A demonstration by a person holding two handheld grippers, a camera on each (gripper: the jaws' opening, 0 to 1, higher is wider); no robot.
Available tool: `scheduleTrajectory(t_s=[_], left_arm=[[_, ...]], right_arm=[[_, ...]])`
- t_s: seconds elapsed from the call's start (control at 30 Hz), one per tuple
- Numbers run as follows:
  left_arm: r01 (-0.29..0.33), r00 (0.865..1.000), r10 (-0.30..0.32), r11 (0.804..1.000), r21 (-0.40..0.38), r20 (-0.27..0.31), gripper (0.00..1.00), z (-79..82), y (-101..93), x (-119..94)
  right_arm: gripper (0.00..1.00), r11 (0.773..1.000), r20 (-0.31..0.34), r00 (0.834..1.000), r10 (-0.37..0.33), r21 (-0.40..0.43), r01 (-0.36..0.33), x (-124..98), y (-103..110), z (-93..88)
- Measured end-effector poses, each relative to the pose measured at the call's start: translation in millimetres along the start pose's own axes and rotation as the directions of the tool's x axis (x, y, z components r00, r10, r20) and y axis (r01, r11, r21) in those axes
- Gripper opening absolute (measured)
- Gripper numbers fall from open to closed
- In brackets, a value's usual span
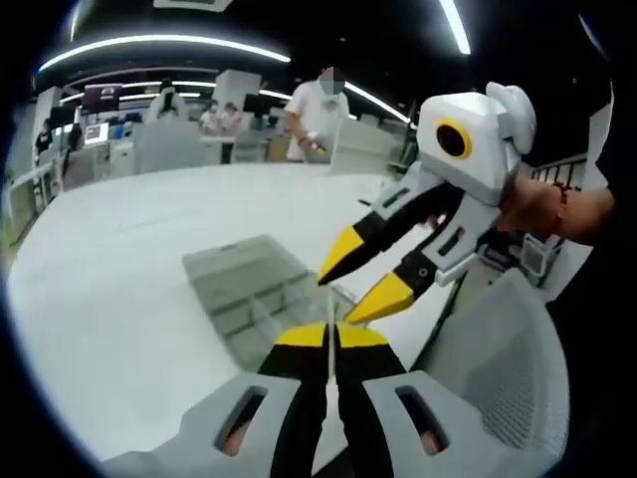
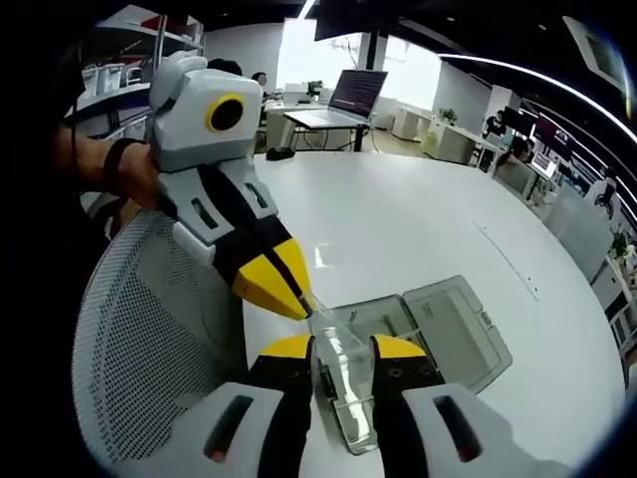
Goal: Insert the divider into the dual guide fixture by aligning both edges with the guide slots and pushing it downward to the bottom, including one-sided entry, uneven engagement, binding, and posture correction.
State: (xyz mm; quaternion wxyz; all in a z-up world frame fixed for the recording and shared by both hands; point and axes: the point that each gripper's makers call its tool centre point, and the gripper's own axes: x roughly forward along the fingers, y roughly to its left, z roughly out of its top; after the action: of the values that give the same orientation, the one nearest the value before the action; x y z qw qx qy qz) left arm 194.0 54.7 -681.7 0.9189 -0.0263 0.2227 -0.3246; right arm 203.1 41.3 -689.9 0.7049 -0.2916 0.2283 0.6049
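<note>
Left gripper [image 1: 329, 337]: the jaws are closed on the thin clear divider [image 1: 327, 383], seen edge-on as a pale line running between the yellow tips. In the right gripper view the same gripper [image 2: 290, 295] enters from the left, tips pinched on the upper corner of the divider [image 2: 335, 351].

Right gripper [image 2: 342, 351]: the jaws stand parted to either side of the clear sheet; whether the tips actually bear on it cannot be told. In the left gripper view this gripper [image 1: 350, 292] comes in from the right with its tips apart, just above the divider's top edge.

The divider hangs upright and somewhat tilted, directly over the clear fixture [image 2: 423, 334], which lies on the white tabletop [image 2: 418, 224]. Its lower edge sits at or just inside the near compartment; slot engagement cannot be confirmed.

Assessment: the step in hand is alignment and first entry, not yet the push to the bottom. The next move calls for squaring the sheet so both edges meet their slots together, then even downward pressure. A mesh chair back [image 2: 149, 339] stands just beside the tabletop.
</note>
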Motion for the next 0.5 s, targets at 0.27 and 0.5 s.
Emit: scheduleTrajectory(t_s=[0.27, 0.5], left_arm=[[0.020, 0.999, -0.018, 0.997, 0.073, -0.041, 0.00, -6.3, -5.5, -0.4], [0.048, 0.997, -0.041, 0.992, 0.116, -0.065, 0.00, -7.1, -8.0, -1.0]], right_arm=[[0.15, 0.998, -0.016, 0.999, 0.040, -0.055, -0.041, 3.9, 6.4, -2.8], [0.12, 0.994, -0.026, 0.997, 0.070, -0.078, -0.071, 3.7, 11.6, -2.9]])
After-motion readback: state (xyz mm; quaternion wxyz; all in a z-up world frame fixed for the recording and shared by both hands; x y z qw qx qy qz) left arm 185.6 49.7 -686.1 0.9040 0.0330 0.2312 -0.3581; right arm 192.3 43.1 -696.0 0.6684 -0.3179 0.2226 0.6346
